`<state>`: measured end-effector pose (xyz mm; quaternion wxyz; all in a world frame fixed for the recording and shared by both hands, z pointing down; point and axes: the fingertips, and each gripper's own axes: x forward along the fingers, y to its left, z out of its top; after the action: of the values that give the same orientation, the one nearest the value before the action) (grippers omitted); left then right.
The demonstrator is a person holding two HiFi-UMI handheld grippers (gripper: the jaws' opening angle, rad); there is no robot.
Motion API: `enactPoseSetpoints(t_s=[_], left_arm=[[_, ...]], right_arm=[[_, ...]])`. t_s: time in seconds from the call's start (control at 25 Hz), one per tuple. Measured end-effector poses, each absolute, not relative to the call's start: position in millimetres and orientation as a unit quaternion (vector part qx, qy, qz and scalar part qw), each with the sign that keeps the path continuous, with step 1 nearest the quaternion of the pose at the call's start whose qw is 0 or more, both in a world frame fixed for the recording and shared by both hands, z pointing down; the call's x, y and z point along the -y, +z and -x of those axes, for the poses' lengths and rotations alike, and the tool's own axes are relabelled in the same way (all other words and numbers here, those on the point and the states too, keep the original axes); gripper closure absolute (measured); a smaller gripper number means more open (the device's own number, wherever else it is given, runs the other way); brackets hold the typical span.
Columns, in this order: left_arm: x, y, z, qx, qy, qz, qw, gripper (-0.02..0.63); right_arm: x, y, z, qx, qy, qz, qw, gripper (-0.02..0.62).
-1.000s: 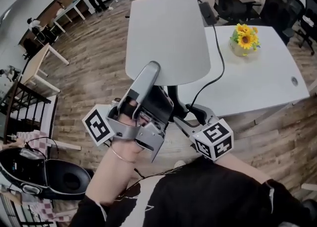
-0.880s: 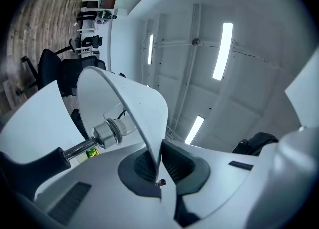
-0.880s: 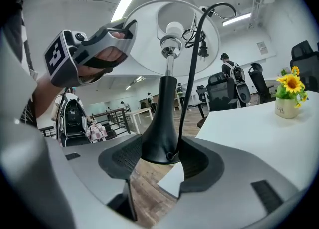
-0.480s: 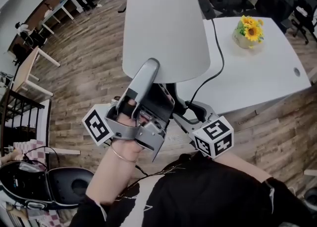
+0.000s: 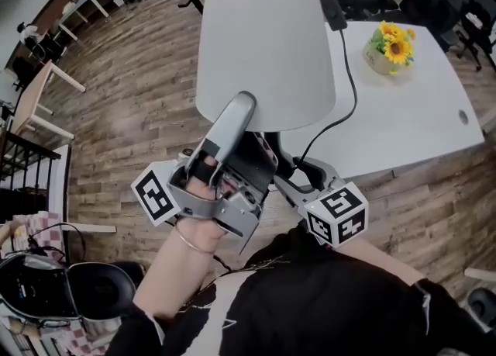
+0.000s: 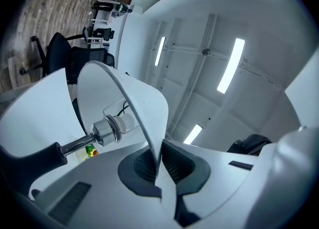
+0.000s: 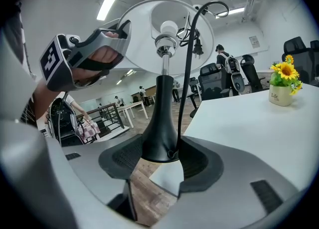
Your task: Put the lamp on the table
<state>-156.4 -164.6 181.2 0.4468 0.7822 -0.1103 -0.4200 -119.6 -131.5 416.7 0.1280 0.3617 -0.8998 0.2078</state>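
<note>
Lamp [image 5: 267,52]: up in the air, held by both grippers at the near corner of the white table [image 5: 403,114], not resting on it. Wood floor [image 5: 147,106] and the table corner show under the base.
Left gripper [image 6: 158,165]: jaws pinched together on the thin rim of the white lampshade [image 6: 134,93].
Right gripper [image 7: 162,160]: pads clamped on either side of the lamp's black flared base [image 7: 162,128], lamp standing upright.
Inside the shade: chrome stem with a white bulb [image 7: 168,28].
Cord [image 5: 345,75]: black, runs from the base up over the shade, with the plug [image 7: 197,47] dangling.
Sunflower pot [image 7: 282,93]: on the table, well apart from the lamp.
Writing: the pot says "Life" I think, the smaller lines are too tiny to read.
</note>
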Motion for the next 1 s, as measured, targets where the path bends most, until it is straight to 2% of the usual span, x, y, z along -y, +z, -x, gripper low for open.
enactPoseSetpoints(t_s=[1.0], left_arm=[[207, 231, 146, 0.203, -0.474, -0.730, 0.448, 0.594]], right_arm=[[165, 461, 99, 0.922, 0.228, -0.237, 0.207, 0.357]])
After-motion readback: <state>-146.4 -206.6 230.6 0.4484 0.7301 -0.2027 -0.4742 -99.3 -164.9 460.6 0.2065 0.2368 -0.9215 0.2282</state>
